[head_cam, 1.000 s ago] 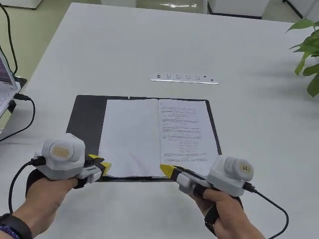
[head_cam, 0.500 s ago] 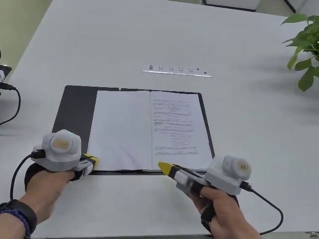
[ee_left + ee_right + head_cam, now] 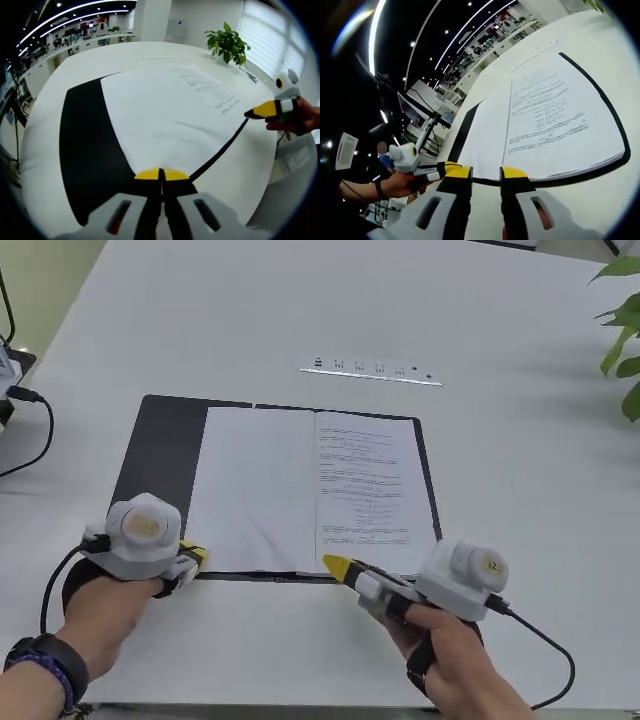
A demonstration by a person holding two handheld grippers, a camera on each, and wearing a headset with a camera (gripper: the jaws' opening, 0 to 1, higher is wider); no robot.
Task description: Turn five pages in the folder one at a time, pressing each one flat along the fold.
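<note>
Text on the printed page (image 3: 365,485) is too small to read; the plant (image 3: 630,315) (at the right edge) is cut off

In front of you is a big white table (image 3: 520,490). An open black folder (image 3: 165,455) lies flat on it, near your edge, white pages up. Past the folder, a thin strip of plug holes (image 3: 370,371) sits in the table top. A black wire (image 3: 49,430) lies at the left.

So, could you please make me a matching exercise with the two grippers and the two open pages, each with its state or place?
1 left gripper
2 right gripper
3 printed page
4 blank page

A right of the fold
B jaws apart
C left of the fold
D jaws closed

Pairs: 1-D, 2-B, 3-A, 4-C.
</note>
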